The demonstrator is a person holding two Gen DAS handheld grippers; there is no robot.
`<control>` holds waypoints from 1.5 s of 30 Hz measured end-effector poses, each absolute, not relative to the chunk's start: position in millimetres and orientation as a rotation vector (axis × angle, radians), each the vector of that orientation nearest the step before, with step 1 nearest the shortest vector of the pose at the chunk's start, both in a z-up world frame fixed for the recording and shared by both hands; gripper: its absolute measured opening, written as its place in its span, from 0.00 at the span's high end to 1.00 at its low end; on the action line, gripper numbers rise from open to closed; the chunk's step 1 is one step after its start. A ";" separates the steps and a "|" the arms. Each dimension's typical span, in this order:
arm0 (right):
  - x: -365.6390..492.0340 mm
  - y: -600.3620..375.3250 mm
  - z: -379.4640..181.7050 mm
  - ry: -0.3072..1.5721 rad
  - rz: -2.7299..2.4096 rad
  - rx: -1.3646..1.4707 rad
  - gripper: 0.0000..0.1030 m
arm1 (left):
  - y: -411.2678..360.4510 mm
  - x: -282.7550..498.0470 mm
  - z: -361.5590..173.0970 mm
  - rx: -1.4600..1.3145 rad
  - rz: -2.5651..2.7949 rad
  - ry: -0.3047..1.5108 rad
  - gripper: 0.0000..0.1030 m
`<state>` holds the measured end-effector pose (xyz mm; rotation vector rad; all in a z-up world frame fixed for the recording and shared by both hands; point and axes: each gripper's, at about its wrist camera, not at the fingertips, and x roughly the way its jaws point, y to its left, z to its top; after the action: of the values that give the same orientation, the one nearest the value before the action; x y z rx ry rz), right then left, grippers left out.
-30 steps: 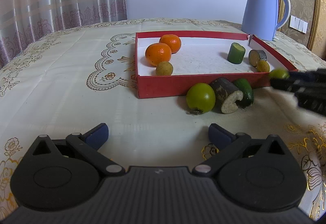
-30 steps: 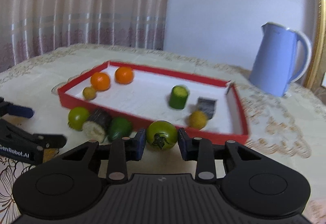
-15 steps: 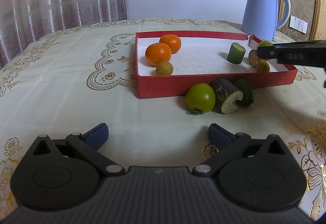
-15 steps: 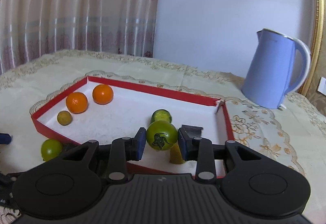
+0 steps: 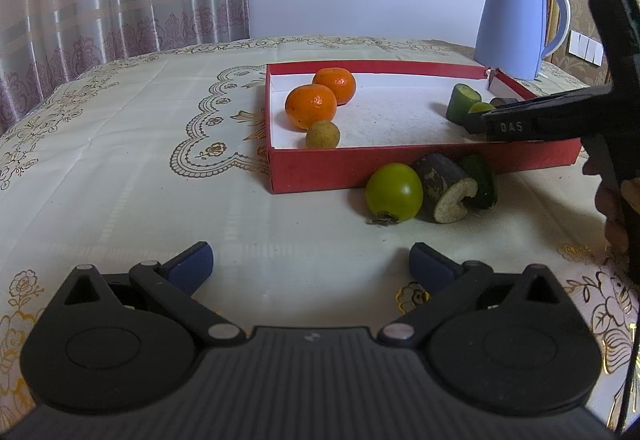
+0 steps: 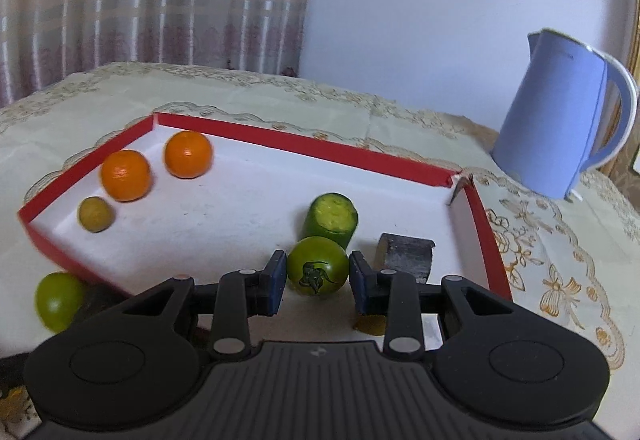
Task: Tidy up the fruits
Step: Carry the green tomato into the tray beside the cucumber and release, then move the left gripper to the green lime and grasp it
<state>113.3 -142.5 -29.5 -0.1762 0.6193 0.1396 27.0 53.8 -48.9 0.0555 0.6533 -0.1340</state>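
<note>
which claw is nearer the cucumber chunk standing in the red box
Right. The right claw holds a green tomato just beside the cucumber chunk; the left claw hovers outside the box.

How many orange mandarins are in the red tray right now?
2. One mandarin lies near the red tray's left end, by a small yellowish fruit; the other mandarin sits just behind it. None appear hidden.

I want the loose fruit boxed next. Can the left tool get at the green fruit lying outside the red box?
Probably yes. The left tool stands open and empty, and only bare tablecloth lies between it and the green fruit. The dark cut piece touches its far side, which may crowd one finger.
</note>
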 end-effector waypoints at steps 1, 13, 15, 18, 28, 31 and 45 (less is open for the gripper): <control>115.1 -144.3 -29.9 0.629 0.144 -0.165 0.68 | 53.7 27.0 -49.0 0.055 -0.134 0.653 0.00; 80.9 -158.3 -8.7 0.558 0.157 -0.098 0.32 | 53.7 27.1 -49.0 0.055 -0.134 0.653 0.00; 64.6 -161.4 -4.2 0.533 0.158 -0.098 0.32 | 53.7 27.0 -49.0 0.055 -0.134 0.653 0.00; 42.1 -167.2 -2.6 0.526 0.157 -0.102 0.32 | 53.8 27.0 -49.0 0.055 -0.134 0.653 0.00; 26.4 -188.2 -29.4 0.647 0.092 -0.048 0.28 | 53.7 26.9 -49.0 0.055 -0.134 0.653 0.00; 33.3 -193.5 -36.4 0.687 0.074 -0.013 0.28 | 54.0 26.8 -48.9 0.055 -0.134 0.653 0.00; 34.7 -193.9 -43.0 0.713 0.059 0.000 0.00 | 53.7 26.8 -48.9 0.055 -0.134 0.653 0.00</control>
<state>34.7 -193.9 -43.0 0.0000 0.7128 0.0592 26.8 53.7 -48.9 0.0552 0.6530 -0.1342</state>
